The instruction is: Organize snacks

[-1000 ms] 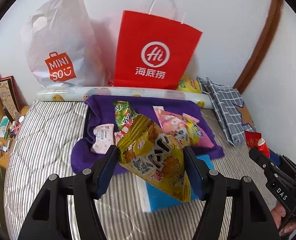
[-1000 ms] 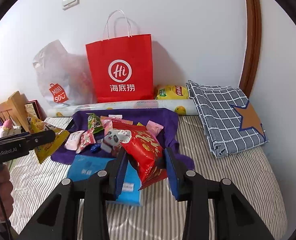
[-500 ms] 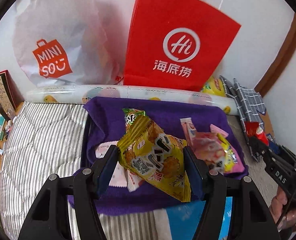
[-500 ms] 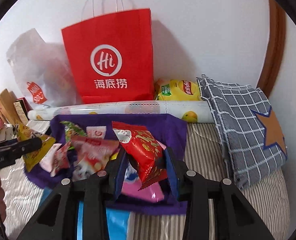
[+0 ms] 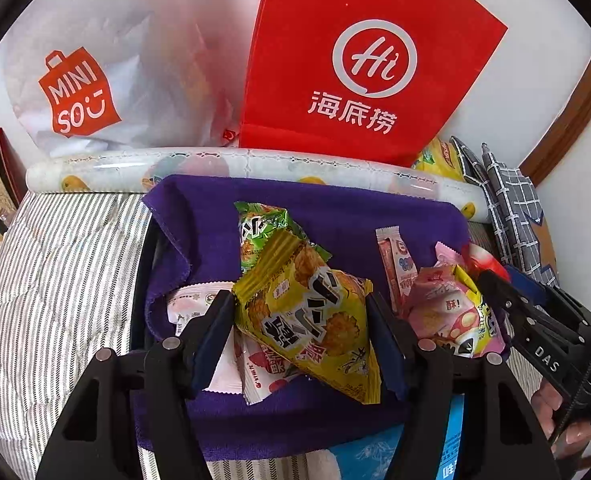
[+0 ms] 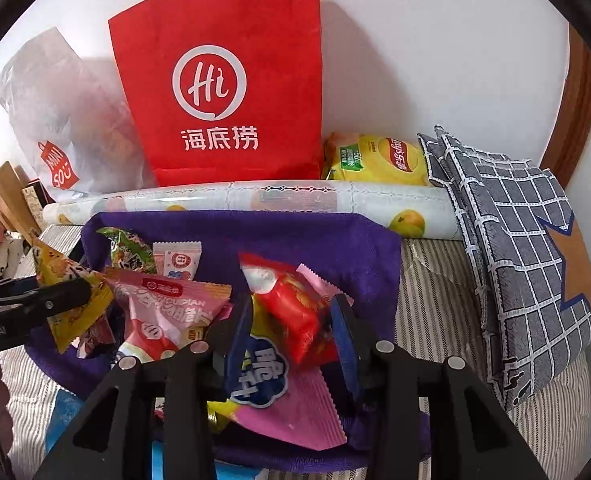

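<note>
Tilted steeply down over the purple towel (image 5: 335,216) spread on the striped bed (image 5: 67,264): left gripper (image 5: 301,320), with black arms and dark blue fingers (image 5: 213,332) clamped on either side of a crinkly yellow snack packet printed with black characters (image 5: 311,320), held just above the pile. Beneath it, a white-and-red sachet (image 5: 263,364) and a green snack packet (image 5: 261,232), both lying on the towel. At the right edge of the left wrist view, part of a hand (image 5: 555,404) around the other tool's black body. In the right wrist view, right gripper (image 6: 291,332) likewise angled down, fingers (image 6: 345,344) opening around a glossy red snack packet (image 6: 295,308), which looks blurred and sits between them; contact with the pads cannot be told for sure (left side seems clear, right side hidden). Directly below, a pink packet with a blue-and-white label (image 6: 279,392) and a pink triangular packet with white lettering (image 6: 167,312) on the towel. Behind the towel, a rolled white sheet printed with fruit (image 6: 255,196), then a red paper carrier bag with white logo (image 6: 223,80), a translucent white plastic shopping bag (image 6: 55,120), and a yellow crisp bag (image 6: 375,156) against the wall. To the right, a folded grey checked cloth with an orange star (image 6: 515,240) resting on the bed.
</note>
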